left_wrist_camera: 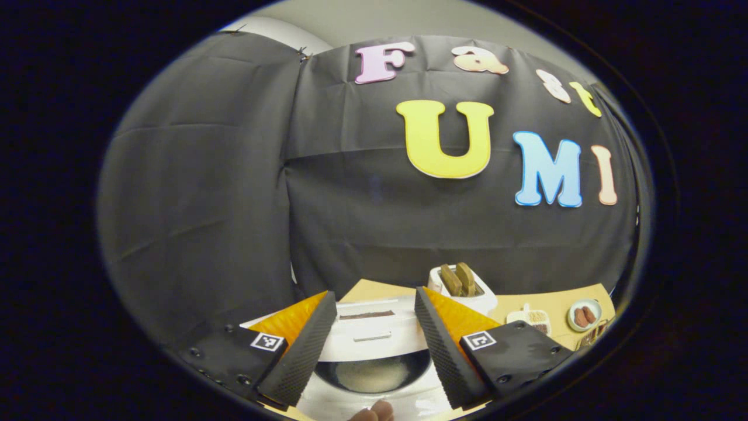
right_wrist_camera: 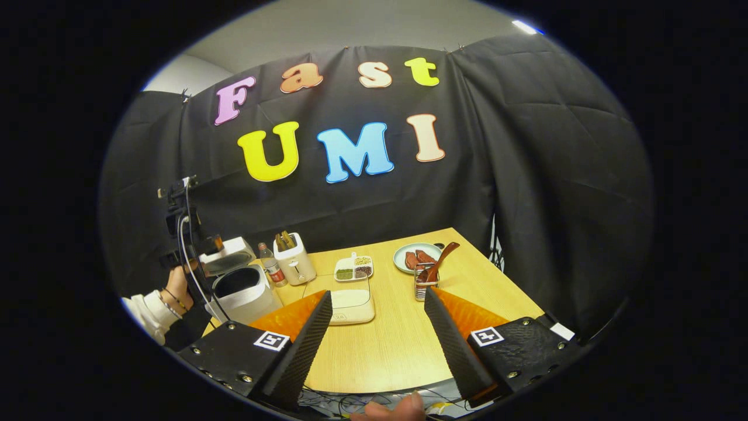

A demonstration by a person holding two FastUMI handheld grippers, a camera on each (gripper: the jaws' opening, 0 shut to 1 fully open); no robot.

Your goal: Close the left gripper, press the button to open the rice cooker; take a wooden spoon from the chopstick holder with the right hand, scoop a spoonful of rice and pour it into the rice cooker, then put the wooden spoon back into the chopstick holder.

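jaws of both grippers stand apart, empty. rice cooker (right_wrist_camera: 242, 289) sits open at the bench's (right_wrist_camera: 385, 345) far left; the wooden spoon (right_wrist_camera: 439, 260) leans in its holder (right_wrist_camera: 426, 288) ahead. right gripper (right_wrist_camera: 377, 339) should approach the handle squarely, clamp midway, lift straight.

On the wooden desk (right_wrist_camera: 397, 345), a white toaster (right_wrist_camera: 294, 257) with two brown slices stands at 11 o'clock of a divided dish of grains (right_wrist_camera: 353, 268). A bottle (right_wrist_camera: 270, 266) stands just beside the toaster. A plate of reddish-brown pieces (right_wrist_camera: 416, 257) lies at 3 o'clock of the dish.
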